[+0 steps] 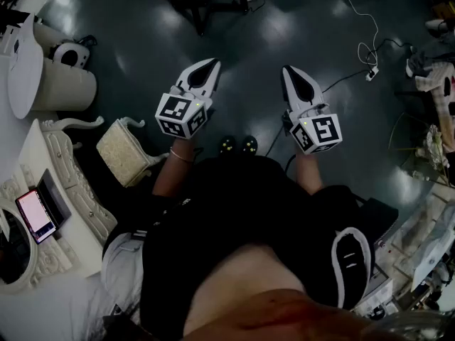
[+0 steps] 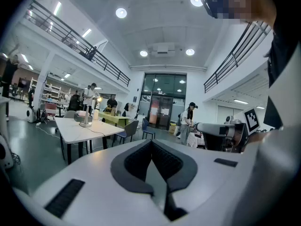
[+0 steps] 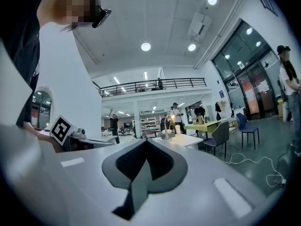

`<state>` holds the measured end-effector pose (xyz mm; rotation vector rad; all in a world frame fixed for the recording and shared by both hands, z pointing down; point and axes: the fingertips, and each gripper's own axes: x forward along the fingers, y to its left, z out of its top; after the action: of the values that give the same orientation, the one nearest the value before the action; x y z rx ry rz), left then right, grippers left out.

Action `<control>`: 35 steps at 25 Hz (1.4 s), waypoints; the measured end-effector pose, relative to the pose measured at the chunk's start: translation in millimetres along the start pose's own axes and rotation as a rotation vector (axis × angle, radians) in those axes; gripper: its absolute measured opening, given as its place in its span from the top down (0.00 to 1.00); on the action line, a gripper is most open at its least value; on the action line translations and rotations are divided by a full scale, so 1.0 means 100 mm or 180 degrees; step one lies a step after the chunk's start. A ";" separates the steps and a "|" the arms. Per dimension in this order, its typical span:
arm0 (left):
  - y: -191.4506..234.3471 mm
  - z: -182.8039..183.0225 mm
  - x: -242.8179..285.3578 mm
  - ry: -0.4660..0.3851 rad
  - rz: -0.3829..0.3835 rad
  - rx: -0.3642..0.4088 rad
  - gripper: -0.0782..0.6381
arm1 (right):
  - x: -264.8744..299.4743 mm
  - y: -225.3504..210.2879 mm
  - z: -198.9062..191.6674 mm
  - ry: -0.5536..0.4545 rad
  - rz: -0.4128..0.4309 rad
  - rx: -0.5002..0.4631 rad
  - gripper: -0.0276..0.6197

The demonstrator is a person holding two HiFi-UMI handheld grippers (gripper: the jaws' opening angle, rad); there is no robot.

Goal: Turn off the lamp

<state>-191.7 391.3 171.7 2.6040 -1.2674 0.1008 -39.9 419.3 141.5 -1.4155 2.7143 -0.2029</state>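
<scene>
A small desk lamp (image 2: pixel 86 117) stands lit on a white table (image 2: pixel 77 130) far across the hall in the left gripper view. The right gripper view shows the same lamp (image 3: pixel 167 127), small and glowing, just beyond the jaw tips. Both grippers are far from it. My left gripper (image 1: pixel 210 64) (image 2: pixel 151 142) and right gripper (image 1: pixel 288 71) (image 3: pixel 146 142) are held side by side in front of the person's body over the dark floor. Both are shut, with nothing between the jaws. The head view does not show the lamp.
An ornate white dressing table (image 1: pixel 67 190) with a phone (image 1: pixel 35 214) on it stands at the left, and a cushioned stool (image 1: pixel 124 151) is beside it. Cables (image 1: pixel 370 48) trail over the floor ahead. Chairs (image 2: pixel 129 128) and several people stand beyond the table.
</scene>
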 end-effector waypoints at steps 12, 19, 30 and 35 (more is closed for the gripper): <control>-0.10 0.00 0.12 0.0004 -0.0032 0.0020 0.88 | -0.05 -0.15 -0.02 -0.0024 -0.0013 0.0118 0.96; -0.28 -0.02 0.26 -0.0004 -0.0086 0.0053 0.88 | -0.17 -0.29 0.02 -0.0109 -0.0005 0.0129 0.96; -0.55 -0.05 0.38 -0.0045 -0.0090 0.0122 0.88 | -0.36 -0.46 0.03 -0.0132 0.0074 0.0090 0.96; -0.66 -0.06 0.42 -0.0035 -0.0123 0.0196 0.88 | -0.41 -0.51 0.02 -0.0113 0.0087 0.0070 0.96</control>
<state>-114.0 399.5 171.8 2.6832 -1.2358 0.1206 25.3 424.0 147.3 -1.3624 2.6926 -0.2034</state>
